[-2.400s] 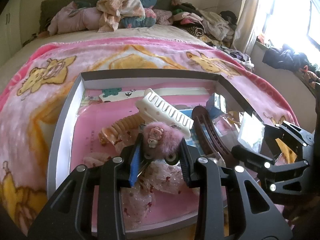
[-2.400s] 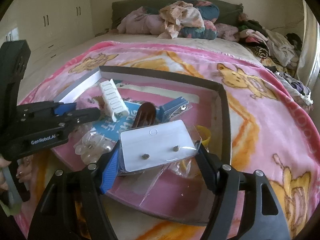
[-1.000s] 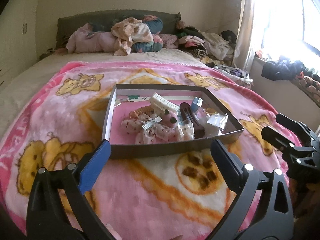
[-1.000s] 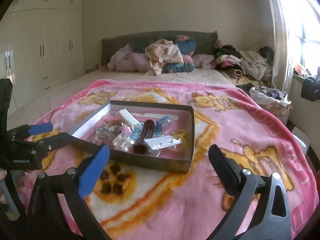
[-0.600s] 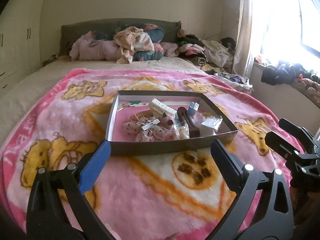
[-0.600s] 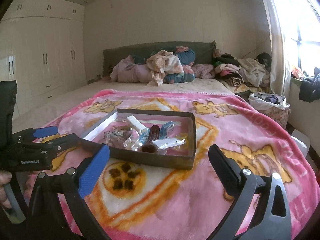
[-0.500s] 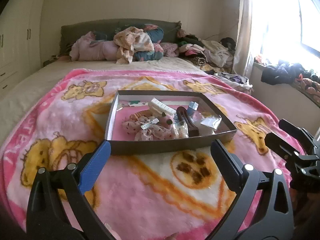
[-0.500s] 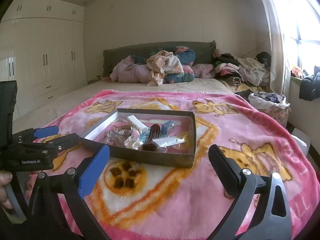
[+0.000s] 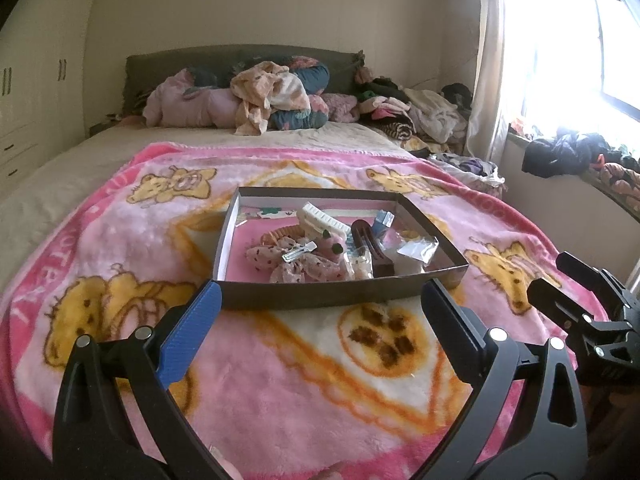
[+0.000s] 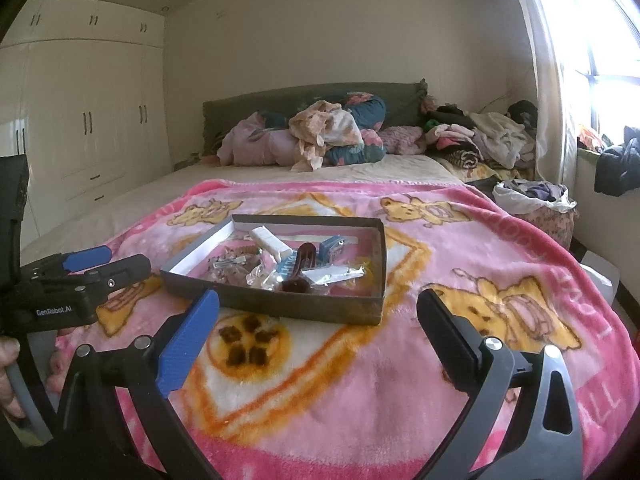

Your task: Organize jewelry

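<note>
A shallow dark box sits on the pink blanket and holds hair clips and jewelry: a white claw clip, a brown clip, pink dotted bows with a silver clip, a fluffy pink piece, a blue clip and an earring card in a clear bag. My left gripper is open and empty, well short of the box. My right gripper is open and empty, also short of the box. Each gripper shows at the edge of the other's view.
The pink bear-print blanket covers the bed's near half. Piled clothes and pillows lie at the headboard. White wardrobes stand at the left, a bright window at the right, and a full bag beside the bed.
Both grippers let go of what they held in the box, opened, and pulled back and up away from the bed. The fluffy piece and earring card now lie in the box.
</note>
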Tool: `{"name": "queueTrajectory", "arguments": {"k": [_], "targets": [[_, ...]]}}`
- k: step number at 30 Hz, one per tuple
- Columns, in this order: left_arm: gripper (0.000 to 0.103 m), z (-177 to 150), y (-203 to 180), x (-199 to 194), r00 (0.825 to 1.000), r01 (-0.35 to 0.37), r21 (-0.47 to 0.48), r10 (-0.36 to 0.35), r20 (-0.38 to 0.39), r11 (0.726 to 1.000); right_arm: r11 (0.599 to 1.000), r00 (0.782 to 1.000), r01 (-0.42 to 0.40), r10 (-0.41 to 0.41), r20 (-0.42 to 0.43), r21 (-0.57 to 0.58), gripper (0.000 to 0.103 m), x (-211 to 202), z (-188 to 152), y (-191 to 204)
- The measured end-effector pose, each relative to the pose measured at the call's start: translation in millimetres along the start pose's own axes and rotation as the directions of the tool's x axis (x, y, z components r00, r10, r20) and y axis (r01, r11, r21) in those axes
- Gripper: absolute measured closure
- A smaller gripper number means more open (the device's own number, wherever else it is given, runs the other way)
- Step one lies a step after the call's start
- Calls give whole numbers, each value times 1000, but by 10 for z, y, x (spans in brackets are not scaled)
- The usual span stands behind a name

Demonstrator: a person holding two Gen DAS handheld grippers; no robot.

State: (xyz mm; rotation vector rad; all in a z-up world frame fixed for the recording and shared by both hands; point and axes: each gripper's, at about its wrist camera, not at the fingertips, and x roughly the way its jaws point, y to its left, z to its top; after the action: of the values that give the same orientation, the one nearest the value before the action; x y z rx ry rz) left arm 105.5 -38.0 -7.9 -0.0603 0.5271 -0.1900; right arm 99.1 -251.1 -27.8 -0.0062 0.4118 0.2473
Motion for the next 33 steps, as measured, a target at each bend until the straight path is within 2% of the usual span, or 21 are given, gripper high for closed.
{"name": "queueTrajectory", "arguments": {"k": [33], "targets": [[12,-9,25,-41,1000,-5,5,5,12,1000,1000,1000,5,-5,0,-2,7,-19,19,22]]}}
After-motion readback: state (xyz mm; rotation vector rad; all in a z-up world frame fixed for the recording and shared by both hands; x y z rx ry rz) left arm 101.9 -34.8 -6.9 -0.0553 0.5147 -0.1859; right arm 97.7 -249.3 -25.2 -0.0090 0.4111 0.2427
